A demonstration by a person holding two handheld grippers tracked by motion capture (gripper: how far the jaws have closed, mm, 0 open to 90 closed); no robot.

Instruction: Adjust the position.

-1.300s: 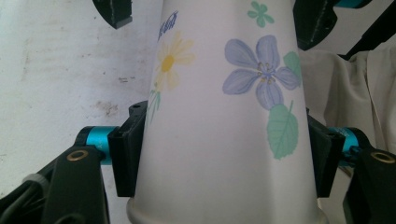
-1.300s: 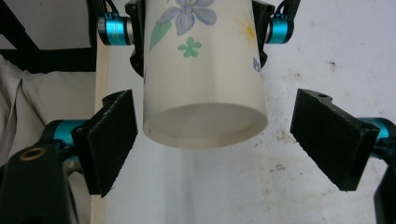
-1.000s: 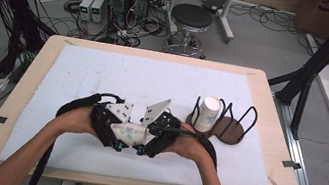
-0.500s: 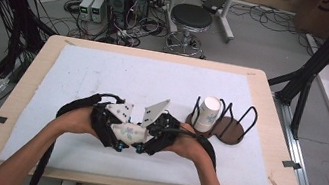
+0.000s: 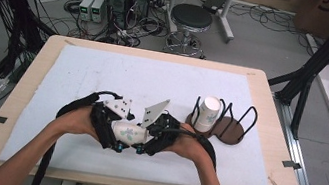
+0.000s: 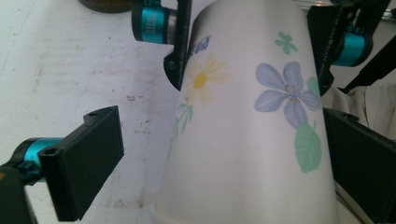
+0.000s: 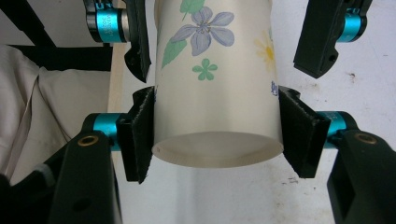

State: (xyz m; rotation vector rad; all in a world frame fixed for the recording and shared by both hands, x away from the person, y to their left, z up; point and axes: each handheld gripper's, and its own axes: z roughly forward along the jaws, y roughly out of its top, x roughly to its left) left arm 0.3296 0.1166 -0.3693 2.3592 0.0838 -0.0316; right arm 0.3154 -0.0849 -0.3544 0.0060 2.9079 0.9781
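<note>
The right gripper (image 7: pixel 217 140) clamps a white paper cup printed with blue, green and yellow flowers (image 7: pixel 217 88). Both of its black jaws, carried on turquoise metal fittings, press flat against opposite sides of the cup near the base, and the recessed underside of the base faces the camera. Farther up, the left gripper (image 7: pixel 224 37) has just been opening: its two black jaws flank the cup, one close against the wall, the other standing clear of it. Below lies a stained white table surface (image 7: pixel 355 84). A beige cloth (image 7: pixel 42 107) lies beyond the table's pale wooden edge (image 7: pixel 116 70).
</note>
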